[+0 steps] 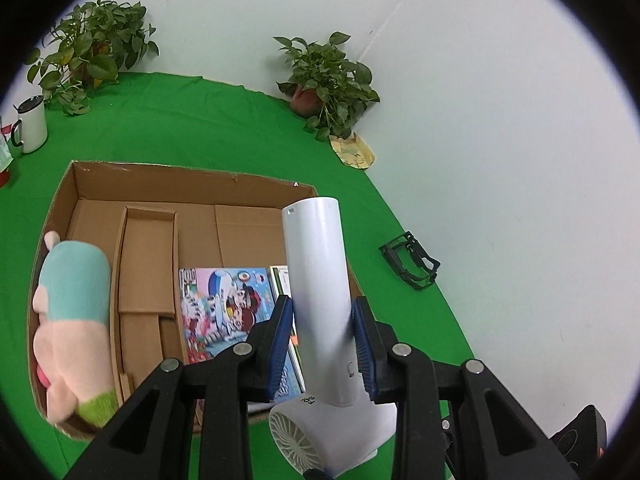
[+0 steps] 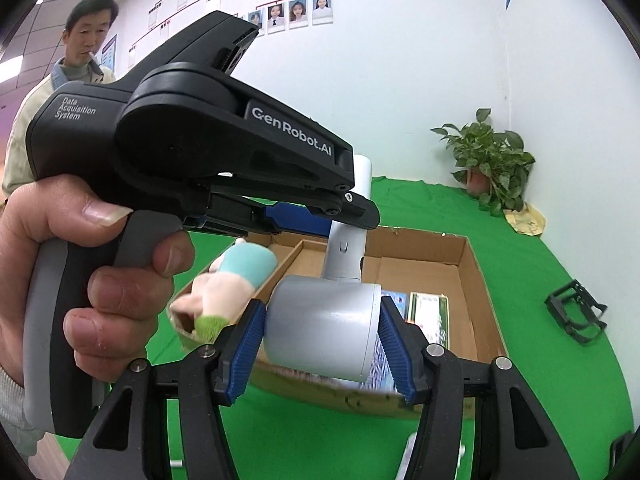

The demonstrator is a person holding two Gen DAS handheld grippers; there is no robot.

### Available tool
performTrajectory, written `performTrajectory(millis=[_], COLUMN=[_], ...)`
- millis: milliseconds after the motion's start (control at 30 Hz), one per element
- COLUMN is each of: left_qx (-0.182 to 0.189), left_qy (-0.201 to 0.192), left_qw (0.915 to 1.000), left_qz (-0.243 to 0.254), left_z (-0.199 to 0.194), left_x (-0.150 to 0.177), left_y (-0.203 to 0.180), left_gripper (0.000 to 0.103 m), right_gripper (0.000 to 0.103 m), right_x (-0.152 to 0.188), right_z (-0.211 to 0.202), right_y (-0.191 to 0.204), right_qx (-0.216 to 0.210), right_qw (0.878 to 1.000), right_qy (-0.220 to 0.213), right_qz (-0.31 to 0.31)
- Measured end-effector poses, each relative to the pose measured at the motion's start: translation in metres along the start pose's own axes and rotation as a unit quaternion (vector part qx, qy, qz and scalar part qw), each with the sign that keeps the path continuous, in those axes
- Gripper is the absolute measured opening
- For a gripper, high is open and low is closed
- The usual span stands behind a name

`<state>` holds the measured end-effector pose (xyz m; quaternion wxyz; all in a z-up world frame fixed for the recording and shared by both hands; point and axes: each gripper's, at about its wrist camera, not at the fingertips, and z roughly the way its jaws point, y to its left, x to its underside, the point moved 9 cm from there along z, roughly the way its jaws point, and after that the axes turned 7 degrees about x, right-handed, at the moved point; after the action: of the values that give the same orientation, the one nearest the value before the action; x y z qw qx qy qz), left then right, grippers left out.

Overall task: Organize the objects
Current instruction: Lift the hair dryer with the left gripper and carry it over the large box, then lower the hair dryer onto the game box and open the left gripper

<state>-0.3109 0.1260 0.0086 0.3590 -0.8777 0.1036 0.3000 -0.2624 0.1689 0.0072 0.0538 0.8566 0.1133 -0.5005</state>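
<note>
A white hair dryer (image 1: 316,256) hangs in the air above an open cardboard box (image 1: 192,174). My left gripper (image 1: 323,320) is shut on its round handle, which points away from the camera. In the right wrist view my right gripper (image 2: 321,312) is shut on the dryer's grey-white barrel (image 2: 320,352), both blue pads (image 2: 248,340) against its sides. A hand (image 2: 80,280) holds the left gripper's black body (image 2: 200,140) just above. Inside the box lie a pink and teal plush toy (image 1: 72,308) in the left compartment and a colourful picture book (image 1: 224,308) beside other books (image 2: 428,308).
A green cloth (image 1: 240,132) covers the table. Two potted plants (image 1: 328,80) (image 1: 92,44) stand at the back by the white wall, a white mug (image 1: 30,124) at the far left. A black wire holder (image 1: 410,260) lies right of the box. A person (image 2: 80,60) stands behind.
</note>
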Motion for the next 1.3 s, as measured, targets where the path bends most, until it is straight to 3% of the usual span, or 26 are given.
performTrajectory(millis=[233, 600, 733, 867, 1000, 1200, 1300], left_qx=[-0.023, -0.050, -0.042, -0.063, -0.057, -0.072, -0.101], left_qy=[0.044, 0.137, 0.140, 0.147, 0.139, 0.114, 0.097], left_qw=[0.9983, 0.9840, 0.9819, 0.9815, 0.9826, 0.9886, 0.9892], left_qz=[-0.028, -0.102, -0.120, -0.106, -0.109, -0.066, -0.044], left_z=[0.038, 0.097, 0.097, 0.093, 0.084, 0.059, 0.040], left_x=[-0.012, 0.037, 0.041, 0.040, 0.036, 0.033, 0.038], left_y=[0.043, 0.121, 0.130, 0.133, 0.135, 0.129, 0.135], left_gripper=[0.030, 0.030, 0.031, 0.030, 0.029, 0.030, 0.030], right_gripper=[0.054, 0.055, 0.055, 0.058, 0.059, 0.059, 0.054], right_x=[-0.015, 0.049, 0.060, 0.062, 0.063, 0.067, 0.068], right_z=[0.066, 0.142, 0.141, 0.140, 0.145, 0.136, 0.134], right_y=[-0.004, 0.006, 0.008, 0.014, 0.018, 0.012, 0.014], right_qx=[-0.018, -0.051, -0.054, -0.068, -0.084, -0.101, -0.098], right_qw=[0.997, 0.979, 0.978, 0.972, 0.967, 0.964, 0.967], right_qy=[0.068, 0.189, 0.195, 0.214, 0.229, 0.234, 0.229], right_qz=[0.023, 0.049, 0.055, 0.065, 0.067, 0.070, 0.058])
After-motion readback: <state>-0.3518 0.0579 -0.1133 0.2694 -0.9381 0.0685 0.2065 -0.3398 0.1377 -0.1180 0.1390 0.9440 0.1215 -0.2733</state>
